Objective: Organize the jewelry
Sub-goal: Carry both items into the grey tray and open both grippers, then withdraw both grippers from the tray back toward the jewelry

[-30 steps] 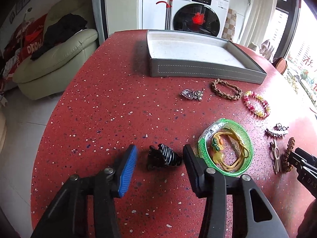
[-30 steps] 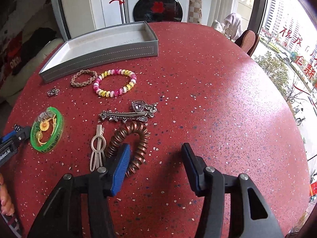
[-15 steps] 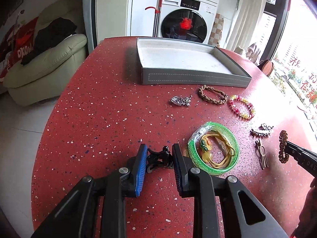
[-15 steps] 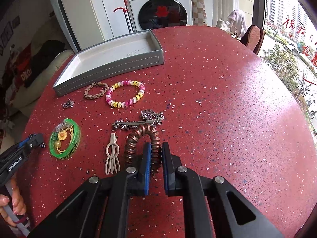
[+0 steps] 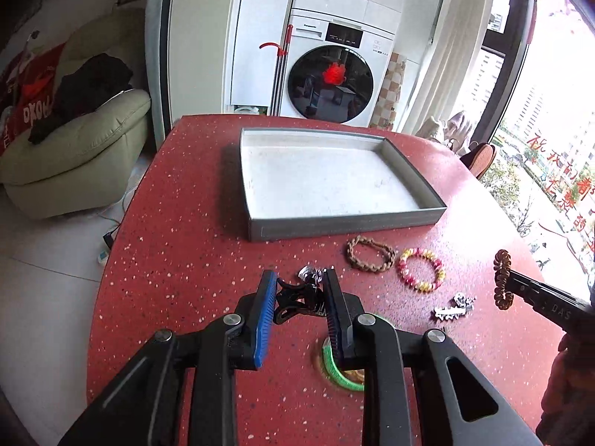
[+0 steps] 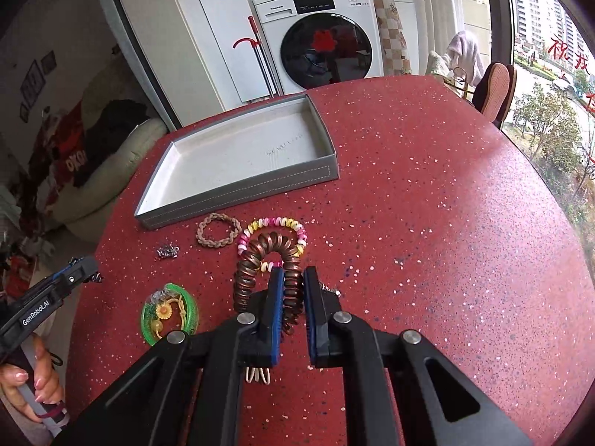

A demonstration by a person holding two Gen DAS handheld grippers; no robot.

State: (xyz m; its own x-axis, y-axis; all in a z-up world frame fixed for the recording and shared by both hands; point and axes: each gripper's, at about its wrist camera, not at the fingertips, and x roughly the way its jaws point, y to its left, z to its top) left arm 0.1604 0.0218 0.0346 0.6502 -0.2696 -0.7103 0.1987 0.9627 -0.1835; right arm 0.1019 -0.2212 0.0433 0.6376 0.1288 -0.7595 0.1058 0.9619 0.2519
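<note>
The shallow grey rectangular tray (image 5: 334, 178) holds nothing — no item is stowed. The left gripper (image 5: 299, 295) clamps a black claw hair clip (image 5: 297, 297); the right gripper (image 6: 290, 297) pinches a coppery spiral hair tie (image 6: 266, 260). Both are raised short of the tray. A brown braided bracelet (image 5: 370, 252), pink-and-yellow beaded bracelet (image 5: 420, 269) and green plastic bangle (image 6: 169, 312) remain before it.

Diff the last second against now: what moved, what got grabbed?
Both closed and lifted. The left hand-held gripper, open around the black claw clip a second ago, now holds it above the table. The right hand-held gripper shut on the copper coil hair tie and raised it. Unchanged: the grey tray, braided bracelet, beaded bracelet and green bangle.
</note>
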